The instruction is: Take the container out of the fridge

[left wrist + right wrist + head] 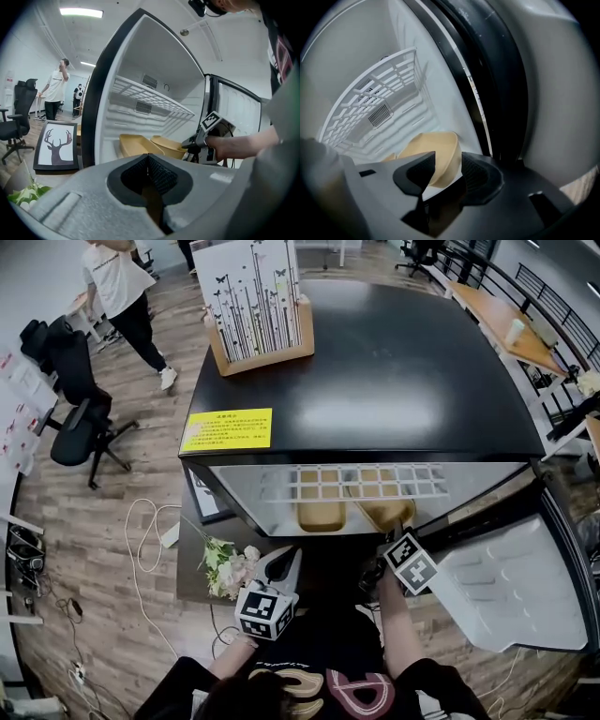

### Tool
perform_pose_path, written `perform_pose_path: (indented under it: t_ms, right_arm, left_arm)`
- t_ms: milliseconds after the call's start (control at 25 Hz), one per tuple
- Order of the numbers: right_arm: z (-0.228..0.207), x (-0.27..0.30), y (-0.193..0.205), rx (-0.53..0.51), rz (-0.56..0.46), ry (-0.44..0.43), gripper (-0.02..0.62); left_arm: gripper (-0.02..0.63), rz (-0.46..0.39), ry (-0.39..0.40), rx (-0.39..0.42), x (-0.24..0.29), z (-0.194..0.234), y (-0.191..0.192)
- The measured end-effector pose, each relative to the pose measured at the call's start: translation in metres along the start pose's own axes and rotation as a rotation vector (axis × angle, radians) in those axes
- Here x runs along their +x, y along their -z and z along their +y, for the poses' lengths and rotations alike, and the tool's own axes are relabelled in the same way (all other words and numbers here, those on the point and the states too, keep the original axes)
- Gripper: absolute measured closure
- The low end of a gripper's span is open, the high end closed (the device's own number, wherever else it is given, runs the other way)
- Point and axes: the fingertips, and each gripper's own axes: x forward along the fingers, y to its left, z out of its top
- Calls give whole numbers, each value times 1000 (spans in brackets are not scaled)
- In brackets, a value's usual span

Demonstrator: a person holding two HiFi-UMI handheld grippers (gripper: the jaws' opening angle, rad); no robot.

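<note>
Right gripper view: the right claw stands spread around the rim of the container, which sits inside the open fridge. Gripping and pulling out remain. The left claw is pressed together, empty.

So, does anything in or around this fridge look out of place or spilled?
Nothing spilled inside the fridge: the left container and right container sit side by side. Oddities are outside: a bunch of flowers lies low beside the fridge, near a framed deer picture standing on the floor.
</note>
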Motion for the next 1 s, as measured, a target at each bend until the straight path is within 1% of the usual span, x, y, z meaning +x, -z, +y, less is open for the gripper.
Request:
perform_pose_path:
  t_ms: [120, 320, 520, 680, 800, 1000]
  right_arm:
    - [-3, 8, -3, -7, 5, 25, 423]
    - [-4, 18, -2, 8, 32, 39, 423]
    - [-7, 25, 2, -6, 54, 67, 426]
    - [-11, 28, 6, 4, 70, 73, 434]
    - [-15, 30, 9, 33, 81, 77, 440]
    - [-16, 32, 9, 124, 78, 75, 509]
  left_arm:
    - [597, 1, -12, -1, 1, 3, -1]
    - [597, 5, -24, 1, 3, 6, -1]
    - [597, 11, -30, 8, 5, 7, -2]
    - [597, 13, -35, 5, 6, 8, -1]
    - [597, 14, -38, -1, 5, 8, 0]
    - [597, 7, -67, -29, 1, 15, 2]
